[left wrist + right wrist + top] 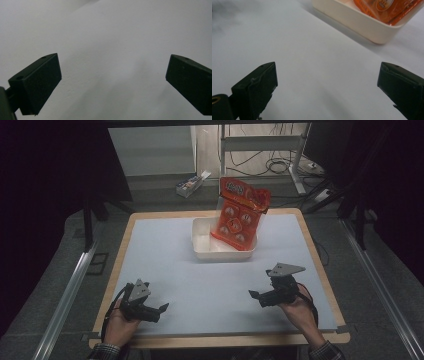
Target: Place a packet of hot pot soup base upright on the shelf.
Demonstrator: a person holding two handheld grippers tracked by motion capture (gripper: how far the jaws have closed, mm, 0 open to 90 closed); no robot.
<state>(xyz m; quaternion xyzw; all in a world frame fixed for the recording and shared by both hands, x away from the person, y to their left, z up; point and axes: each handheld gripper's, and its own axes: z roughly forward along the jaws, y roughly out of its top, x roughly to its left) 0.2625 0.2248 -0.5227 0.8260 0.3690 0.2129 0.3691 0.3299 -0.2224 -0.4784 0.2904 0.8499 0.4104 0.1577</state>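
Both grippers released, resting apart from the work.
On the table [165,250], the white tray [200,242] holds the orange bag [239,212] upright (leaning on its far wall); we should approach with the right gripper [256,296], left gripper [162,309] steadying, both spread wide.

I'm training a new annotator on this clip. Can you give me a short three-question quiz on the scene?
1. True or false: the orange packet stands in the white tub.
2. Which hand-held gripper is nearer the tub: left or right?
3. Are the left hand-held gripper's jaws open or shut?

Key: 1 true; 2 right; 3 open.
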